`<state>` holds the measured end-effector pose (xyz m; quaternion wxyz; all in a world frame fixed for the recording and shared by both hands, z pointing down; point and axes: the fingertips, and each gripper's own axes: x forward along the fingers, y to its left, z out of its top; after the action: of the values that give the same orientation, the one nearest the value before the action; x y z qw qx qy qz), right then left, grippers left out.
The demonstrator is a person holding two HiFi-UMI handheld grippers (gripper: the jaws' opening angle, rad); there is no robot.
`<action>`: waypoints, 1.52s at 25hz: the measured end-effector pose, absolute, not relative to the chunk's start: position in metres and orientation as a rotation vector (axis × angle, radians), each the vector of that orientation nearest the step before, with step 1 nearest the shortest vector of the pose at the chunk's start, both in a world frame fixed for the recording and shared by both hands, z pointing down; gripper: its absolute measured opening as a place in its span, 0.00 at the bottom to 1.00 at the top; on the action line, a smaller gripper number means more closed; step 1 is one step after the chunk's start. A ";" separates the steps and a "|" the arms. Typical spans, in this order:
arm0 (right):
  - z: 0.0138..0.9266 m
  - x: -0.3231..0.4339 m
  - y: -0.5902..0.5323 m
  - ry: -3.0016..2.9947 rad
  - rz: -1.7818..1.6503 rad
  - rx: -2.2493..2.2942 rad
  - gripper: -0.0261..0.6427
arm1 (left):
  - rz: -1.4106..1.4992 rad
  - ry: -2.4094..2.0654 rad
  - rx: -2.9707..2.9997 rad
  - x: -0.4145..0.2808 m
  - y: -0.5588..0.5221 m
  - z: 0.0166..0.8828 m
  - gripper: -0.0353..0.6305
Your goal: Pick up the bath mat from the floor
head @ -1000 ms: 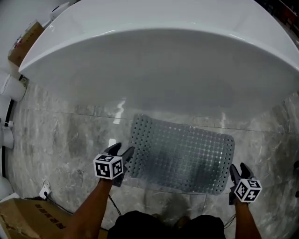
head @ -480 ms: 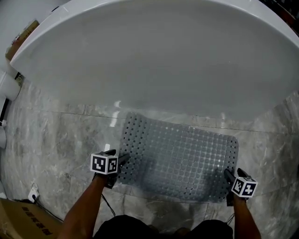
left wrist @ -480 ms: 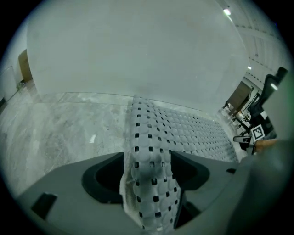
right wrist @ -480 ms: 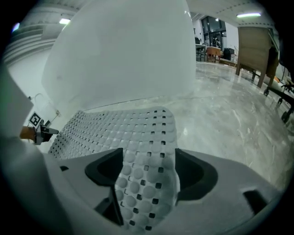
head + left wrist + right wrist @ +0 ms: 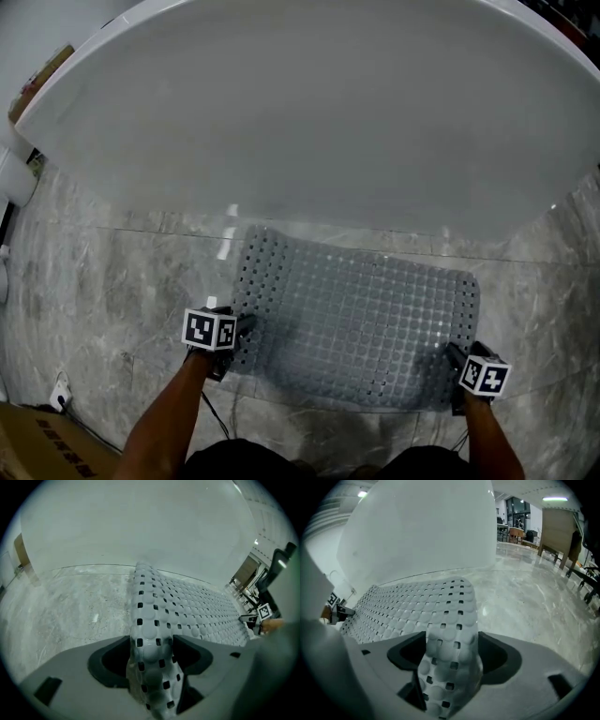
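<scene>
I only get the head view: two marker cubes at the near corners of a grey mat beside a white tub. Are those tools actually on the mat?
Observer: Yes. The left gripper view shows a corner of the bath mat bunched between the jaws of the left gripper, which have just been opening and now stand wide.
Visitor: And the other one?
Observer: It's the same in the right gripper view. The right gripper has the mat's other near corner between its jaws, which have also just been opening.
Visitor: Is there anything past the tub?
Observer: The right gripper view shows wooden furniture standing beyond the bathtub.
</scene>
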<state>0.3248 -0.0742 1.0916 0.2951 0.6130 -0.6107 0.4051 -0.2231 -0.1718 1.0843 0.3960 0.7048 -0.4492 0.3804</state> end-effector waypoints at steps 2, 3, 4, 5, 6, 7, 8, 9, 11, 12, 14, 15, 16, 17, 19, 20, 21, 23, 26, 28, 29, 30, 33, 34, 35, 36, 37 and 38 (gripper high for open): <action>1.091 0.324 -0.075 -1.614 1.065 1.643 0.55 | 0.977 -1.151 1.798 -0.223 -0.173 1.085 0.48; 1.091 0.325 -0.075 -1.610 1.061 1.649 0.54 | 0.980 -1.157 1.808 -0.223 -0.173 1.084 0.47; 1.091 0.325 -0.075 -1.608 1.057 1.656 0.53 | 0.976 -1.161 1.816 -0.222 -0.173 1.084 0.44; 1.091 0.325 -0.075 -1.610 1.055 1.660 0.52 | 0.965 -1.162 1.822 -0.221 -0.173 1.084 0.43; 1.090 0.323 -0.075 -1.617 1.055 1.660 0.51 | 0.952 -1.160 1.826 -0.219 -0.173 1.083 0.40; 1.090 0.320 -0.075 -1.628 1.061 1.653 0.49 | 0.942 -1.159 1.832 -0.218 -0.172 1.082 0.38; 1.089 0.315 -0.076 -1.643 1.070 1.640 0.45 | 0.936 -1.157 1.841 -0.216 -0.172 1.081 0.37; 1.088 0.310 -0.077 -1.659 1.079 1.624 0.39 | 0.931 -1.153 1.852 -0.214 -0.172 1.079 0.35; 1.084 0.301 -0.079 -1.683 1.076 1.599 0.29 | 0.917 -1.143 1.875 -0.211 -0.171 1.075 0.33; 1.081 0.298 -0.080 -1.697 1.070 1.593 0.26 | 0.908 -1.138 1.887 -0.210 -0.171 1.072 0.32; 1.073 0.293 -0.081 -1.732 1.072 1.595 0.23 | 0.887 -1.129 1.917 -0.206 -0.171 1.065 0.29; 1.068 0.291 -0.082 -1.752 1.072 1.602 0.21 | 0.876 -1.125 1.938 -0.203 -0.171 1.060 0.27; 1.062 0.288 -0.084 -1.774 1.070 1.610 0.18 | 0.864 -1.123 1.960 -0.200 -0.172 1.056 0.24; 1.057 0.285 -0.084 -1.798 1.065 1.615 0.15 | 0.852 -1.123 1.981 -0.197 -0.172 1.051 0.22; 1.045 0.279 -0.085 -1.849 1.054 1.621 0.13 | 0.814 -1.134 2.016 -0.190 -0.173 1.041 0.19; 1.039 0.277 -0.086 -1.877 1.052 1.623 0.13 | 0.791 -1.144 2.030 -0.187 -0.174 1.035 0.18; 1.033 0.274 -0.087 -1.905 1.050 1.624 0.12 | 0.769 -1.156 2.042 -0.186 -0.175 1.028 0.17; 1.017 0.267 -0.091 -1.962 1.039 1.625 0.12 | 0.733 -1.183 2.068 -0.186 -0.179 1.012 0.17; 0.989 0.255 -0.097 -2.050 0.994 1.619 0.12 | 0.676 -1.201 2.111 -0.185 -0.180 0.987 0.16; 0.969 0.249 -0.099 -2.102 0.963 1.611 0.12 | 0.631 -1.203 2.140 -0.180 -0.177 0.970 0.16; 0.960 0.246 -0.099 -2.126 0.948 1.605 0.12 | 0.609 -1.204 2.154 -0.177 -0.176 0.961 0.16; 0.951 0.244 -0.099 -2.147 0.934 1.599 0.12 | 0.588 -1.208 2.168 -0.174 -0.174 0.953 0.16; 0.923 0.239 -0.100 -2.193 0.901 1.594 0.12 | 0.529 -1.229 2.194 -0.170 -0.172 0.925 0.15; 0.913 0.238 -0.102 -2.204 0.887 1.597 0.12 | 0.507 -1.238 2.200 -0.169 -0.172 0.915 0.15; 0.904 0.239 -0.104 -2.215 0.873 1.601 0.12 | 0.488 -1.249 2.205 -0.169 -0.173 0.905 0.15; 0.893 0.239 -0.107 -2.227 0.859 1.605 0.12 | 0.472 -1.260 2.213 -0.170 -0.173 0.895 0.15; 0.882 0.240 -0.109 -2.238 0.847 1.610 0.12 | 0.458 -1.270 2.222 -0.170 -0.173 0.884 0.15; 0.871 0.240 -0.110 -2.248 0.837 1.615 0.12 | 0.444 -1.278 2.232 -0.171 -0.173 0.872 0.15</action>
<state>0.2397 -0.1099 0.8705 0.1246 0.5541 -0.7713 0.2873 -0.1706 -0.1730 0.8723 0.2629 0.8251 -0.4724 0.1640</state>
